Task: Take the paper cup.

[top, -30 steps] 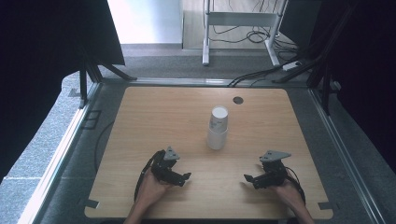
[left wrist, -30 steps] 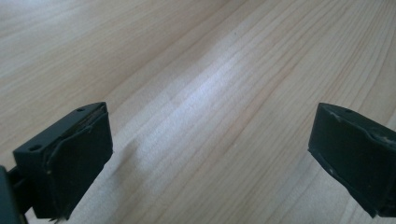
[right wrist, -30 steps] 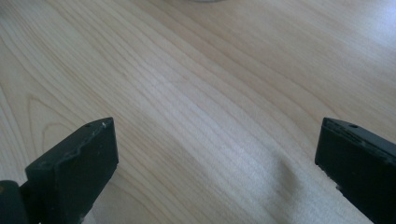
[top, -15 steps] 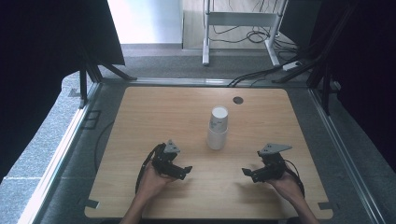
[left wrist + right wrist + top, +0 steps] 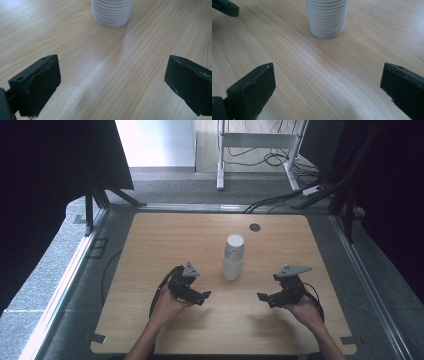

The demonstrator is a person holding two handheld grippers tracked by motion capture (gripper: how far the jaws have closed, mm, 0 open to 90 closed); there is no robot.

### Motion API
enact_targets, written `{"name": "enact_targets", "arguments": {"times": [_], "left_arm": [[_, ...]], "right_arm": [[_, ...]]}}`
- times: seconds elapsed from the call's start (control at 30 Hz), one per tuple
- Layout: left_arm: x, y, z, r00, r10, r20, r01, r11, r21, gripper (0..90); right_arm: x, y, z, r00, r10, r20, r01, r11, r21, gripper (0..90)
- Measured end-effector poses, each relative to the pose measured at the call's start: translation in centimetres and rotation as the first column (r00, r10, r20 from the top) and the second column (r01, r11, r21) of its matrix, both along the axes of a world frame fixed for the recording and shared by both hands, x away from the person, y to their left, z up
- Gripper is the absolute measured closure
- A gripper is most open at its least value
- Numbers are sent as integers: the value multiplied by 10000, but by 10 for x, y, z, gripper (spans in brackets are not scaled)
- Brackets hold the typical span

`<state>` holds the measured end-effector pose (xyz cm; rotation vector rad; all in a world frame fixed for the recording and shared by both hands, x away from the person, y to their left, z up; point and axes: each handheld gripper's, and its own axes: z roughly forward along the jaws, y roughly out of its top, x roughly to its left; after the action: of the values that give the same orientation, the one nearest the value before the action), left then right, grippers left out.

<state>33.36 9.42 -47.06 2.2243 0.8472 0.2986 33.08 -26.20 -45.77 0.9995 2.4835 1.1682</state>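
Left gripper and right gripper, jaws spread and empty, flank the upright white ribbed paper-cup stack, apparently poised for approach.

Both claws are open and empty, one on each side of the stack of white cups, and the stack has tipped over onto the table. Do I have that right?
Not quite. The stack of white cups stands upright on the wooden table, as the high view shows. The rest holds: the left claw and right claw are open and empty, one on each side of the stack.
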Motion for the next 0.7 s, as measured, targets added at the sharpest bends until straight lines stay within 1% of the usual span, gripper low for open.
{"name": "enact_targets", "arguments": {"times": [0.17, 0.3, 0.47, 0.7], "left_arm": [[7, -4, 3, 10000, -42, -20, 41, 9999, -94, 3], [11, -6, 5, 10000, -48, -7, 48, 10000, -76, 5], [18, -9, 7, 9999, -116, -26, 115, 9999, -70, 11], [27, -15, 10, 9997, -187, 130, 188, 9998, -105, 16]], "right_arm": [[4, 2, 3, 10000, 49, -33, -49, 10000, 80, 0], [8, 3, 6, 10000, 70, -38, -69, 9998, 197, 0], [11, 4, 10, 9999, 144, 13, -145, 9997, 182, 0], [17, 8, 18, 9997, 253, 9, -254, 9995, 182, 0]]}}
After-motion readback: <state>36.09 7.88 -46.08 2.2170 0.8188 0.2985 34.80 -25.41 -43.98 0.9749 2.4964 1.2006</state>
